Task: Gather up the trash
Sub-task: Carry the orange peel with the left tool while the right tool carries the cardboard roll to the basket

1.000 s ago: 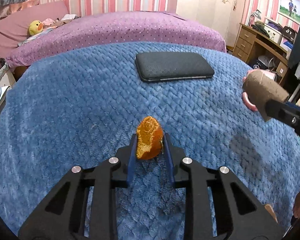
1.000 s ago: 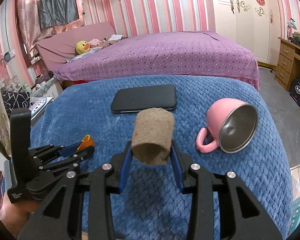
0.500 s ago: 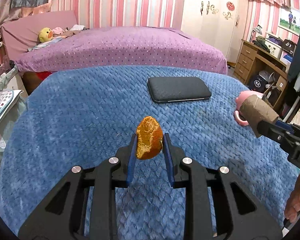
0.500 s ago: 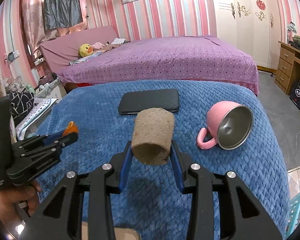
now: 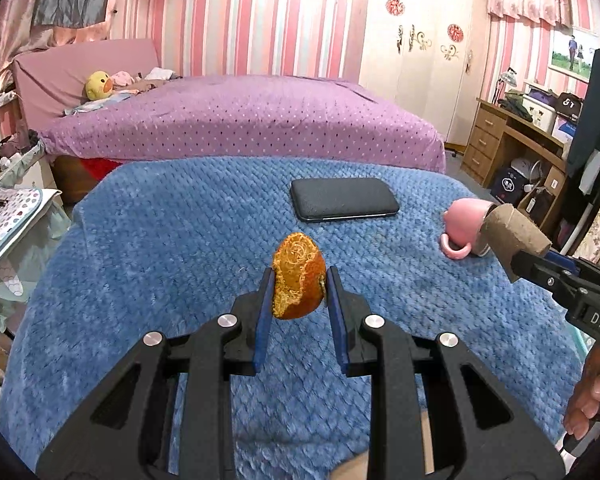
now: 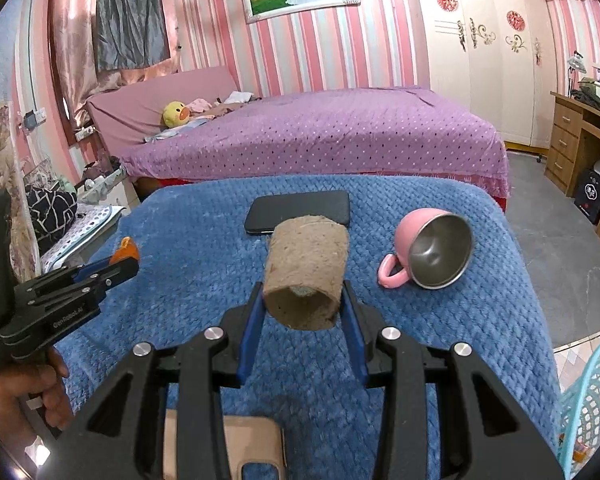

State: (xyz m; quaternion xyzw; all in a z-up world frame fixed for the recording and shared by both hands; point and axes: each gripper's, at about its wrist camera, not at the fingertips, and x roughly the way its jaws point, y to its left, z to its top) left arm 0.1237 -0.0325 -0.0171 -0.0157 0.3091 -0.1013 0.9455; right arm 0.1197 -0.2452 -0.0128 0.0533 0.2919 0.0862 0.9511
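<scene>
- My left gripper (image 5: 299, 294) pinches an orange peel (image 5: 298, 276) above the blue blanket (image 5: 160, 248).
- My right gripper (image 6: 303, 307) clamps a cardboard tube (image 6: 305, 272) — pink mug (image 6: 432, 248) lies tipped nearby.

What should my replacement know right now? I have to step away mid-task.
Left gripper: shut on the orange peel, held above the blue blanket.
Right gripper: shut on the cardboard tube, also lifted.
Both trash pieces are picked up, neither binned yet. A teal basket shows at the right edge, possibly the bin.
The pink cup and the black phone lie on the blanket.
</scene>
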